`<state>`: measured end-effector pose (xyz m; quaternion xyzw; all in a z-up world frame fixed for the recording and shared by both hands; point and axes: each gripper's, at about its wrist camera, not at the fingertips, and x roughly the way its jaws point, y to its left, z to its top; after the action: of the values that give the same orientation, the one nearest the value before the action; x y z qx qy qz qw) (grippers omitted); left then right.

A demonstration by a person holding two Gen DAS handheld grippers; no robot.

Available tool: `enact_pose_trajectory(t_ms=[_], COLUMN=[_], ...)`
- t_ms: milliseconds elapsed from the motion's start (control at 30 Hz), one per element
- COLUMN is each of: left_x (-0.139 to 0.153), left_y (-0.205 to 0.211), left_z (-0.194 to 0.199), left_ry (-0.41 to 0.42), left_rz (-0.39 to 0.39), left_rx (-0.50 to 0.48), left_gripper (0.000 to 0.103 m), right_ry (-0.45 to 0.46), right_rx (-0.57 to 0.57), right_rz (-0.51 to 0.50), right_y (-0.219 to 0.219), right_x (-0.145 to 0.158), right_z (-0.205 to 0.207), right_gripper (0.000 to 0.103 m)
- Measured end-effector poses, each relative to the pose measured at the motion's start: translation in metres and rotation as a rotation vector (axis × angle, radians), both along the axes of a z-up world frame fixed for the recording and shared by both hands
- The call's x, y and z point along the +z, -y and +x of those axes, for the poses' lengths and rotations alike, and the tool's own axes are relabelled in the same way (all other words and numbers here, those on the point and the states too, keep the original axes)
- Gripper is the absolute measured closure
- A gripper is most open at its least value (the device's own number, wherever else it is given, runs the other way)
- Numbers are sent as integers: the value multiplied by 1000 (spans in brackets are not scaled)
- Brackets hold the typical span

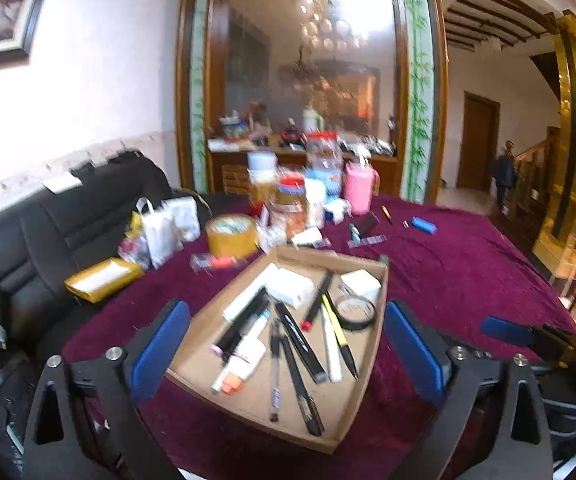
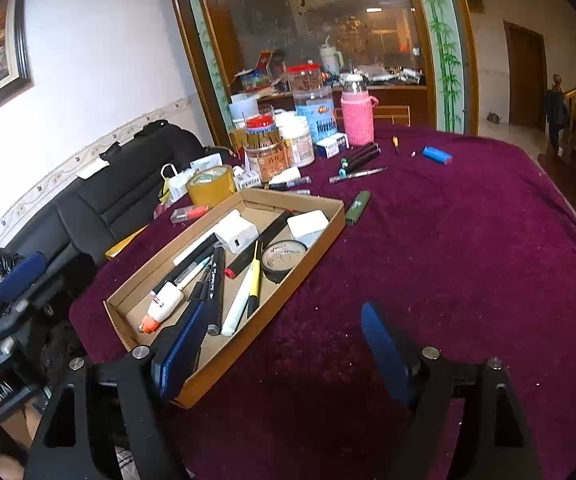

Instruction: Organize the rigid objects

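Note:
A shallow cardboard tray [image 1: 340, 408] [image 2: 288, 200] lies on the purple tablecloth, filled with pens, markers, white chargers [image 1: 288, 286] [image 2: 236, 234] and a black tape roll [image 1: 356, 312] [image 2: 284, 258]. My left gripper [image 1: 288, 350] hovers open over the tray's near end with nothing between its blue pads. My right gripper [image 2: 284, 352] is open and empty too, its left pad above the tray's near corner. Loose on the cloth beyond are a green lighter [image 2: 358, 208], a blue lighter [image 2: 437, 155] [image 1: 424, 225], dark markers [image 2: 362, 156] and a red item in a clear case [image 2: 190, 213].
Jars, a pink-sleeved bottle [image 2: 357, 120] and a brown tape roll [image 1: 232, 236] crowd the table's far left. A black sofa [image 1: 88, 216] with bags runs along the left edge. Open purple cloth [image 2: 468, 260] spreads to the right of the tray.

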<state>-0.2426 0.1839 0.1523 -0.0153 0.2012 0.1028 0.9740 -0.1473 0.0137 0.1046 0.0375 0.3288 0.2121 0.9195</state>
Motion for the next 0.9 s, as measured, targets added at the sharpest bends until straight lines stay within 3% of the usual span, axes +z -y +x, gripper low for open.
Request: enact_pose_trajectory(t_ms=[200,300,367,467,633,900], left_x=[24,36,41,40,26,7], left_y=[6,11,16,25,35,-4], left_z=[-38,-64,-74,-67,-43,-8], left_ry=[216,352,397,339,188,1], left_rz=[74,102,118,147,164,-72], left_rx=[78,118,139,104,50,11], left_gripper=[0,0,0,0,0,0], right_ry=[141,324,430,541,476,361], right_rx=[-26,-119,-177,-214,-194,-169], right_rz=[2,-5,-14,-30,-123,-161], right_y=[4,10,12,11,-3,-9], right_x=[16,30,34,30,17,-8], right_z=[-21,-47,-62,-76,-63,-51], right_gripper=[14,0,0,0,0,0])
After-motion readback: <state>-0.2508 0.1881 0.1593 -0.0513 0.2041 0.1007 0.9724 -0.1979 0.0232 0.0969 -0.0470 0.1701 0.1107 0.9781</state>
